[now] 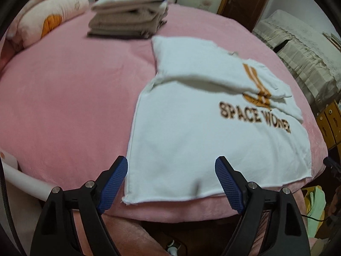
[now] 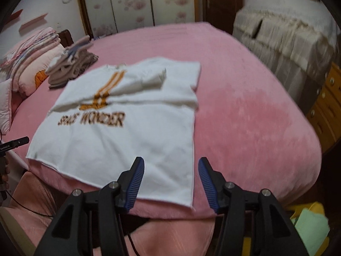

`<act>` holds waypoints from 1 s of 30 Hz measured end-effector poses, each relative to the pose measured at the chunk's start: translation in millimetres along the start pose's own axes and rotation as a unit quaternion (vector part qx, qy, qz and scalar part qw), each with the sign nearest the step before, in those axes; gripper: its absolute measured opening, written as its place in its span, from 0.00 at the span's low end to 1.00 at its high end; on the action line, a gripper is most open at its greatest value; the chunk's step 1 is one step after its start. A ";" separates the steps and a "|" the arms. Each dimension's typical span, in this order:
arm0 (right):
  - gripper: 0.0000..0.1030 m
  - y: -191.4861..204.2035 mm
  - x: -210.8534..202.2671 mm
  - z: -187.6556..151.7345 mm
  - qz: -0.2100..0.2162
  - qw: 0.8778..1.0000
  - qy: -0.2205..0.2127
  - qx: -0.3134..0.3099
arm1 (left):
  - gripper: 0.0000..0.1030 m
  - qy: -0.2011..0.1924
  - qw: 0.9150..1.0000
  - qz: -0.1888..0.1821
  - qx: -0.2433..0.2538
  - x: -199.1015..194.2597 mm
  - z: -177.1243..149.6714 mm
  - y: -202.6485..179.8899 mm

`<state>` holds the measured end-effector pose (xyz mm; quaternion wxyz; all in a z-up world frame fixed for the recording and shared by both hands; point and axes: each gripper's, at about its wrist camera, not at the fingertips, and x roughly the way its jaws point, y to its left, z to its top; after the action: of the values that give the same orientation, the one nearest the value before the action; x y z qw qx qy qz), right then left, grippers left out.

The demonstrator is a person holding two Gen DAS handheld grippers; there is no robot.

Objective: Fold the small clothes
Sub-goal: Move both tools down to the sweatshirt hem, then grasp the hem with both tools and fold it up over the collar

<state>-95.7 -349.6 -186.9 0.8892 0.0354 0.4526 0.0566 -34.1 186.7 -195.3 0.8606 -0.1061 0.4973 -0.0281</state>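
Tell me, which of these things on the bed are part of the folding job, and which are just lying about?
Part of the job:
- white T-shirt, sleeves already folded in
- stack of folded clothes
- left gripper, open
- right gripper, open

Just lying about:
- pink pillow
- lace-covered furniture
- green bag

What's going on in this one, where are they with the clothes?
A person is folding a white T-shirt printed SPACE WONDER on a pink bed. Both sleeves are already folded in over the chest. The left hand-held gripper and the right hand-held gripper hang open over the two corners of the bottom hem, gripping nothing yet. A stack of folded clothes sits further back, next to a pillow.
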 end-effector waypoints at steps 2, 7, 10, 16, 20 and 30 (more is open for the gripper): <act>0.51 -7.3 10.7 -10.3 0.003 1.000 0.019 0.007 | 0.81 0.014 1.000 -0.014 -0.017 9.4 -5.6 7.7; 0.51 -21.5 33.4 -27.8 0.015 0.998 0.058 0.023 | 0.81 0.031 0.997 -0.054 -0.050 24.5 -14.8 25.1; 0.47 -29.1 45.0 -32.4 0.028 0.996 0.072 0.039 | 0.81 0.039 0.994 -0.071 -0.068 32.2 -16.9 34.0; 0.24 -30.9 62.9 -37.9 0.053 0.993 0.096 0.046 | 0.81 0.027 0.989 -0.107 -0.094 34.8 -19.6 43.8; 0.19 -28.2 67.9 -42.0 0.063 0.992 0.103 0.043 | 0.74 0.029 0.988 -0.113 -0.097 34.4 -21.0 46.1; 0.13 -29.7 66.8 -41.8 0.066 0.991 0.105 0.047 | 0.68 0.028 0.989 -0.096 -0.109 32.6 -24.6 52.7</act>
<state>-88.5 -369.8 -268.4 0.8286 0.1006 0.5420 0.0977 -41.9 229.3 -246.0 0.8226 -0.2462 0.5092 -0.0591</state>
